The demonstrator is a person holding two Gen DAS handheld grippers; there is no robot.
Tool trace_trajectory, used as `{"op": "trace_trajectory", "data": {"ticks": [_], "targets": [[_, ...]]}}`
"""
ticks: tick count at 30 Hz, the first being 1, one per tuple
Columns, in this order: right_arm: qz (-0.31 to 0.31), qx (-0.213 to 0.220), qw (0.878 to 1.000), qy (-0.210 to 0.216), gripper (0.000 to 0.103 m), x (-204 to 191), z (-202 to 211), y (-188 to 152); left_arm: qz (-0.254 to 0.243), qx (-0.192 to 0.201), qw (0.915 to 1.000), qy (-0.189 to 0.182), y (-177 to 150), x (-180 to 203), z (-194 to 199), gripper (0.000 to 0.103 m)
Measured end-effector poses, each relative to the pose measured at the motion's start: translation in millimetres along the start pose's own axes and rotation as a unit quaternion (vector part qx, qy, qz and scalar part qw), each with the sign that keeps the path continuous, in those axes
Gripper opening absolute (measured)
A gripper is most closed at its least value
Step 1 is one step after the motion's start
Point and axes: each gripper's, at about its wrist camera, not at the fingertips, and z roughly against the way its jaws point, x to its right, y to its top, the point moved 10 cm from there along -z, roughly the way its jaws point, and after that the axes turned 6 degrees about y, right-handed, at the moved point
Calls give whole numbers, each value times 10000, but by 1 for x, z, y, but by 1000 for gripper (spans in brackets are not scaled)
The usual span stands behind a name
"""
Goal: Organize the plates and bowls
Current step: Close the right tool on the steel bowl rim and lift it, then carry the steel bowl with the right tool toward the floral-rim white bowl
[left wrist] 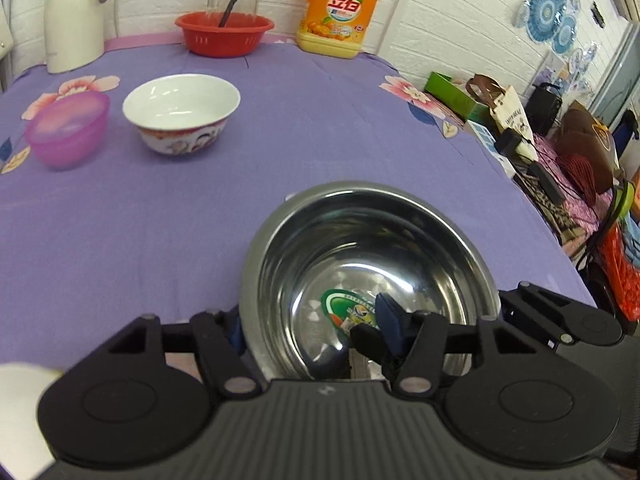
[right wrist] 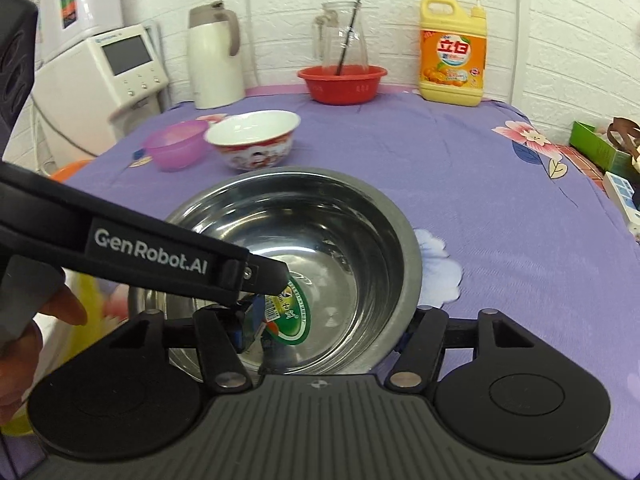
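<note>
A steel bowl (left wrist: 372, 256) with a green sticker inside sits on the purple tablecloth, also in the right wrist view (right wrist: 320, 232). My left gripper (left wrist: 316, 332) straddles the bowl's near rim, one finger outside left and one inside; its arm (right wrist: 140, 252) reaches into the bowl in the right wrist view. My right gripper (right wrist: 320, 328) straddles the near rim too, one finger inside left, one outside right. Both jaws stand wide apart. A white ceramic bowl (left wrist: 182, 110) (right wrist: 254, 138) and a pink plastic bowl (left wrist: 68, 128) (right wrist: 176, 144) stand side by side farther back left.
At the back stand a red basin (left wrist: 224, 32) (right wrist: 342, 82) with a glass jug, a white kettle (left wrist: 76, 12) (right wrist: 216, 56) and a yellow detergent bottle (left wrist: 340, 12) (right wrist: 454, 52). Clutter (left wrist: 560, 152) lies past the table's right edge. A white appliance (right wrist: 104, 76) stands left.
</note>
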Motion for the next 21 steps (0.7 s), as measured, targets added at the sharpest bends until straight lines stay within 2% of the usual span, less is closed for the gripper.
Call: {"op": "trace_trajectory", "data": {"ticks": [4, 12, 21], "targets": [[21, 33, 10000, 55, 103, -16, 17, -12, -43, 48, 10000, -66, -20, 2, 19, 58], [-120, -83, 9998, 136, 103, -25, 32, -36, -170, 87, 9996, -189, -50, 12, 32, 58], [-315, -223, 9986, 363, 103, -28, 23, -48, -481, 229, 9984, 205, -46, 12, 22, 61]]}}
